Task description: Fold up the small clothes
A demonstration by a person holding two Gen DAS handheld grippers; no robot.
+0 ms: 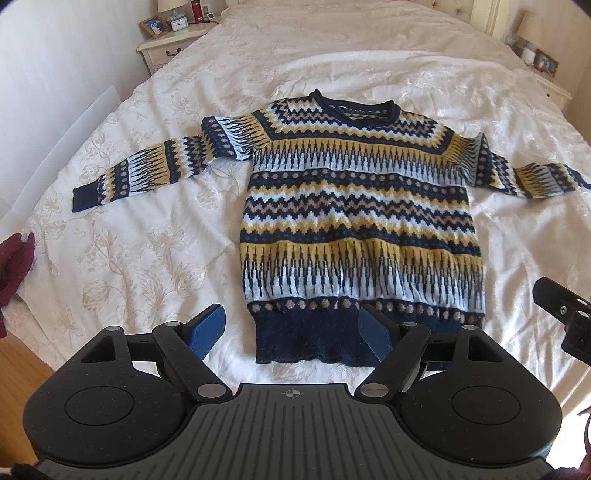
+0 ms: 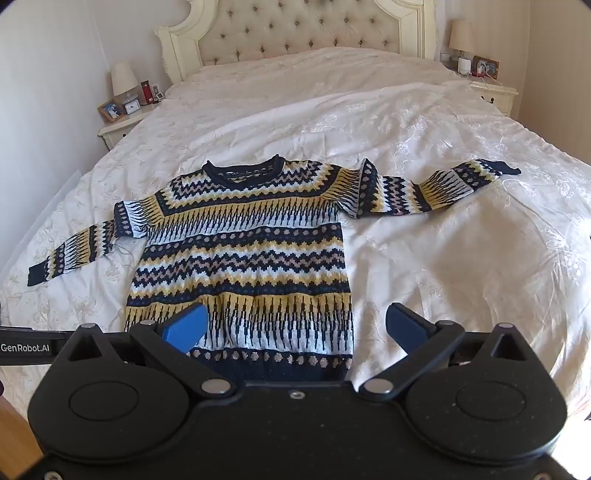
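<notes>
Left wrist view: the left gripper (image 1: 291, 334) fills the bottom of the frame, its jaws spread wide and holding nothing. One blue pad (image 1: 207, 330) hangs over bare bedding left of the hem; the other pad, lower centre-right, sits over the dark hem band of the sweater (image 1: 354, 206). Whether that pad touches the knit cannot be told. The sweater lies flat, front up, in the middle of the frame on the white bed (image 1: 140, 229), collar toward the top, hem toward the camera. Its left-frame sleeve runs out and down toward the left edge; the other sleeve reaches the right edge. A piece of the right gripper (image 1: 569, 317) shows at the right edge, beside the hem corner. A dark red cloth (image 1: 14, 266) lies at the left edge. A nightstand (image 1: 166, 46) stands at upper left.

Right wrist view: the right gripper (image 2: 295, 328) is at the bottom, jaws wide apart and empty. Its left-frame pad overlaps the lower body of the sweater (image 2: 243, 254); the right-frame pad is over bare bed (image 2: 461, 258), just beside the sweater's edge. The sweater sits left of centre, one sleeve stretched toward the upper right. A tufted headboard (image 2: 295, 33) spans the top.
</notes>
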